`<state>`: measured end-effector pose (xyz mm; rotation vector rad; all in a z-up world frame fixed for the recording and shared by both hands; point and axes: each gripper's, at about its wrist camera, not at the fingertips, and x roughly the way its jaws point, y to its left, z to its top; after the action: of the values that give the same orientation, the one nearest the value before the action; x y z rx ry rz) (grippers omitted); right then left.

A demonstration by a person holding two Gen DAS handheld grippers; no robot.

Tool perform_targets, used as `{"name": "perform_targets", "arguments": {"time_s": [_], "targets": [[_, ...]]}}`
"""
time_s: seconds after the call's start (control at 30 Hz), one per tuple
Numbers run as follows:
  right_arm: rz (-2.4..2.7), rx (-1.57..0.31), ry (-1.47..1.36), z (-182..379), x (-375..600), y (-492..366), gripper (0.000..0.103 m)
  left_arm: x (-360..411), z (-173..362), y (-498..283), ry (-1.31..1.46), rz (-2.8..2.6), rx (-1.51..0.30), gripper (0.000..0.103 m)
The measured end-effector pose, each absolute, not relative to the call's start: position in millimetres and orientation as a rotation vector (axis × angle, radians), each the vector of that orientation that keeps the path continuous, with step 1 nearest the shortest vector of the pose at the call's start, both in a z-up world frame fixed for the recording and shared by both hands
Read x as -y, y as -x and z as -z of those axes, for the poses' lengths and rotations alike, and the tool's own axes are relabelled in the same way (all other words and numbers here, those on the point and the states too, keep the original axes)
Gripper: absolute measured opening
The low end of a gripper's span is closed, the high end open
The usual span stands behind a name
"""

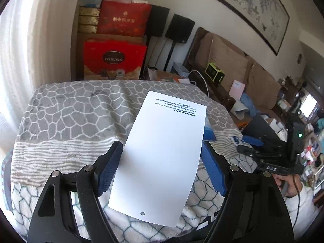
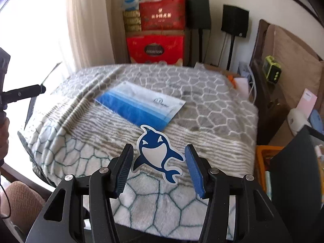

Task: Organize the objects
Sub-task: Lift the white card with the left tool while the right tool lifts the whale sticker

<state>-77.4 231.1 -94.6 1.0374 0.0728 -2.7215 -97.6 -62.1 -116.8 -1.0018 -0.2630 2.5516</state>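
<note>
Right wrist: gripper (image 2: 159,167) tilted down, straddling whale tag (image 2: 157,154).

My claw pads (image 2: 194,172) are blue on black arms. White card (image 1: 162,154) with dark blue print. Whale cutout (image 2: 157,154): navy and white. Folder (image 2: 139,105): blue grading to white. Blanket (image 2: 202,105): grey with white cell lines, striped band.

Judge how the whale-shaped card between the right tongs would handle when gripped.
The whale card looks thin and flat, so probably very light. Its printed face seems glossy, perhaps slippery. The uneven outline gives the fingers little straight edge, so it may twist or bend.
</note>
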Motion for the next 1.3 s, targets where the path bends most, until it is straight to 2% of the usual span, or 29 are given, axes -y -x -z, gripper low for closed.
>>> {"name": "perform_targets", "arguments": {"time_s": [0.33, 0.57, 0.77, 0.83, 0.97, 1.3], "targets": [[2.961, -0.134, -0.76, 62.1, -254.8, 8.1, 0.054, 43.2, 112.2, 81.5, 0.949, -2.534, 0.245, 0.076], [3.074, 0.052, -0.625, 56.4, -300.4, -29.4, 0.054, 2.9, 105.4, 77.0, 0.951, -2.485, 0.213, 0.076], [3.164, 0.144, -0.463, 28.9, -339.3, -59.7, 0.054, -35.2, 99.3, 69.0, 0.942, -2.442, 0.21, 0.076], [3.199, 0.14, -0.411, 24.3, -350.9, -64.7, 0.054, -49.9, 98.5, 64.8, 0.948, -2.419, 0.213, 0.076], [3.257, 0.156, -0.348, 18.0, -374.4, -78.3, 0.054, -85.2, 88.5, 47.4, 0.909, -2.512, 0.037, 0.076], [3.297, 0.232, -0.234, 7.1, -405.2, -100.3, 0.054, -138.1, 70.4, 26.8, 0.847, -2.488, 0.028, 0.076]]}}
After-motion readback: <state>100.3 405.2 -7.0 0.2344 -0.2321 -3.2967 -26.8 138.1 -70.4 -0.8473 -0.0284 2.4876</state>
